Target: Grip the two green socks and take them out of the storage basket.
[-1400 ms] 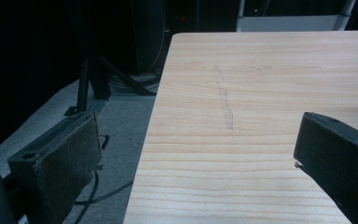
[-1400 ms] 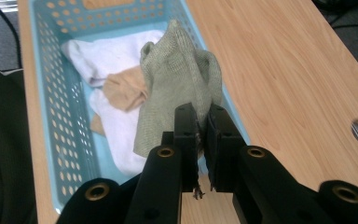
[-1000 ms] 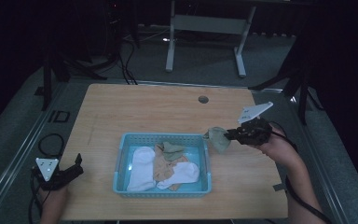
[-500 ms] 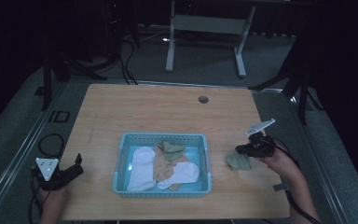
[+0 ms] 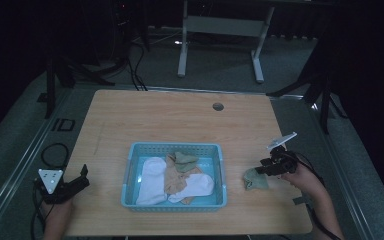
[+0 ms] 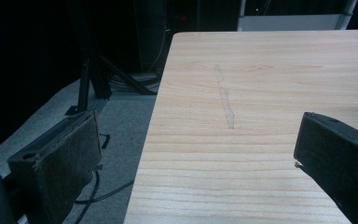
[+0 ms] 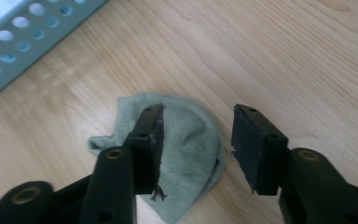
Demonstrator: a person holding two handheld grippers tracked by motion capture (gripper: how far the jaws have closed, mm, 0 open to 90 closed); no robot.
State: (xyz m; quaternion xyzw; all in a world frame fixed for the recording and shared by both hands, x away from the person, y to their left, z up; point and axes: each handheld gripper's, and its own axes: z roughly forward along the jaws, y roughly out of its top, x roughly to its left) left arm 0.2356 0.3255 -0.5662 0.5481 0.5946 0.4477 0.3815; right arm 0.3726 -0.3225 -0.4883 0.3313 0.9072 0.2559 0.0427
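1. Left gripper point(image 5: 82, 176) rests by the table's point(image 5: 180, 120) left edge; jaws wide apart, holding nothing.
2. Basket point(image 5: 175, 203) in the middle holds white, tan and green socks point(image 5: 180, 175).
3. Green sock point(image 7: 186, 154) lies on the wood right of the basket; right gripper point(image 7: 196, 147) sits over it, jaws parted, gripping nothing; it looks just set down; next likely another sock, needing a reach back into the basket.

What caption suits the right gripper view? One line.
Open right gripper above a crumpled green sock on the wooden table.
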